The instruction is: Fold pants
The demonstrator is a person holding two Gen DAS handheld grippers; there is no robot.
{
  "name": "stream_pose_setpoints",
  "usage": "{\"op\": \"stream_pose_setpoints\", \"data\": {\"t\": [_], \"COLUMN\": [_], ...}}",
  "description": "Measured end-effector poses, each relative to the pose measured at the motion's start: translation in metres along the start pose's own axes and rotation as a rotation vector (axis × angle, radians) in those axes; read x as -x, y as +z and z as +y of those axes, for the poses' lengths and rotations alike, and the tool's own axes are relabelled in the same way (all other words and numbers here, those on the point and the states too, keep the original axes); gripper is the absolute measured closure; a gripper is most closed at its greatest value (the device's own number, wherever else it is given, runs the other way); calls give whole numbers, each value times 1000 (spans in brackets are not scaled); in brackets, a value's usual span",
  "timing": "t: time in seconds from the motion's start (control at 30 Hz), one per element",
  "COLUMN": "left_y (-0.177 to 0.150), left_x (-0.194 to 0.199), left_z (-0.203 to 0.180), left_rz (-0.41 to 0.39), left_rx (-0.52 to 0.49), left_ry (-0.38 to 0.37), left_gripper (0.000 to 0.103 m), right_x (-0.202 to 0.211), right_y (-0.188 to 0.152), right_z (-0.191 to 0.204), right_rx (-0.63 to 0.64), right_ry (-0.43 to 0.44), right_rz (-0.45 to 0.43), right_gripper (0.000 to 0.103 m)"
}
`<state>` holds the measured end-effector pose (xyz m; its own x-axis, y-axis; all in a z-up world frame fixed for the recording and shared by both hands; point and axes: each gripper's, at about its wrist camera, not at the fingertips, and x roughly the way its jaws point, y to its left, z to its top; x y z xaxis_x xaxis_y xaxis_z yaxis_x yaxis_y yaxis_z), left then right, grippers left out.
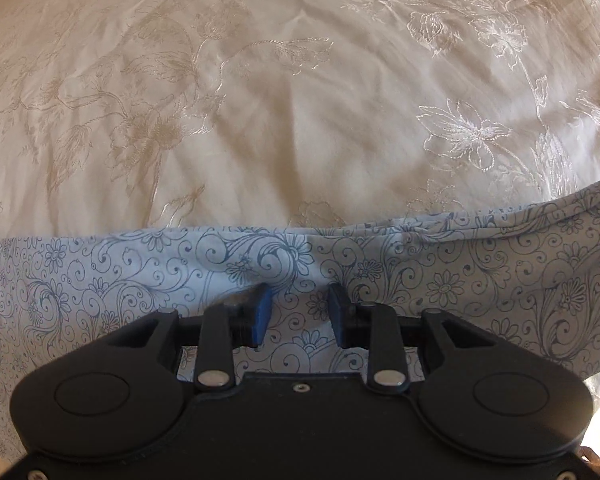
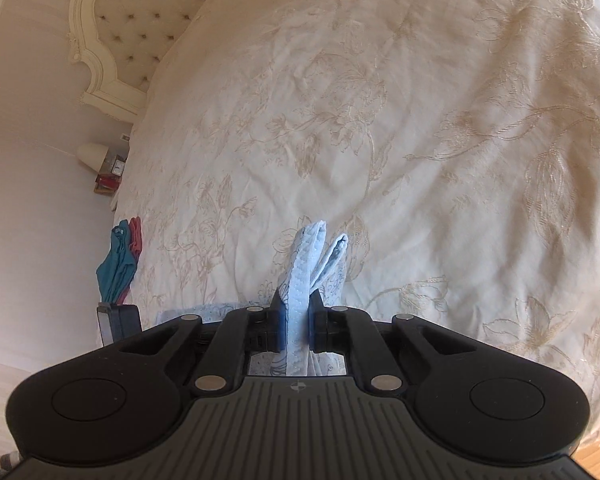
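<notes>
- Left wrist view: the pants (image 1: pixel 380 276), pale blue with a dark floral scroll print, lie across the near part of the cream embroidered bedspread (image 1: pixel 260 100). Their far edge runs from left to right and lifts slightly toward the right.
- Left wrist view: the left gripper (image 1: pixel 300 314) sits low over the fabric with its jaws apart. Printed cloth is visible in the gap between the blue pads (image 1: pixel 265 312). Nothing is clamped. Whether the tips touch the cloth cannot be determined.
- Left wrist view: judged purpose of this posture: the spread jaws are aligned to take a fresh hold on the flat layer, or to pin it as an anchor for a fold.
- Right wrist view: the right gripper (image 2: pixel 298 320) is closed on a bunched section of the pants (image 2: pixel 312 256). A ribbed band, probably the waistband, stands up between the fingers, with a second fold just right of it.
- Right wrist view: the clamped cloth is raised above the bedspread (image 2: pixel 420 140). Judged purpose: lifting the edge clear allows it to be carried over the flat portion.
- Right wrist view: far left, a tufted headboard (image 2: pixel 136 32), a lamp (image 2: pixel 92 155) and teal and red garments (image 2: pixel 120 256) beside the bed play no part.
</notes>
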<state>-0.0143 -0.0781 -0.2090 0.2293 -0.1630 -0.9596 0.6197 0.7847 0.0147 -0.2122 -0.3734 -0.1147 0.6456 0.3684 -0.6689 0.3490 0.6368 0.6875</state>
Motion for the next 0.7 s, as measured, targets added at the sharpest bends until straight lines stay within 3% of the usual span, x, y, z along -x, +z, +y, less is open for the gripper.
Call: {"op": "stream_pose_setpoints", "data": {"t": [0.1, 0.17, 0.27, 0.4, 0.5, 0.7], "left_y": [-5, -11, -28, -58, -63, -51], "left_x": [15, 26, 30, 25, 27, 63], "left_z": [9, 15, 8, -7, -8, 52], "left_rz": [-31, -48, -10, 15, 2, -104], "left_rx": [14, 20, -76, -200, -242, -80], "left_ry": [-39, -115, -184, -210, -213, -254], "left_gripper": [63, 61, 58, 57, 57, 57], "right_x": [-3, -3, -5, -12, -19, -37], "right_y": [-5, -8, -12, -17, -23, -38], "right_z": [13, 22, 31, 42, 57, 111], "right_rx": [20, 15, -1, -11, -7, 77], "right_ry": [-20, -25, -41, -88, -119, -126], "right_rz": [3, -9, -36, -58, -66, -56], "right_gripper": [93, 93, 93, 93, 93, 93]}}
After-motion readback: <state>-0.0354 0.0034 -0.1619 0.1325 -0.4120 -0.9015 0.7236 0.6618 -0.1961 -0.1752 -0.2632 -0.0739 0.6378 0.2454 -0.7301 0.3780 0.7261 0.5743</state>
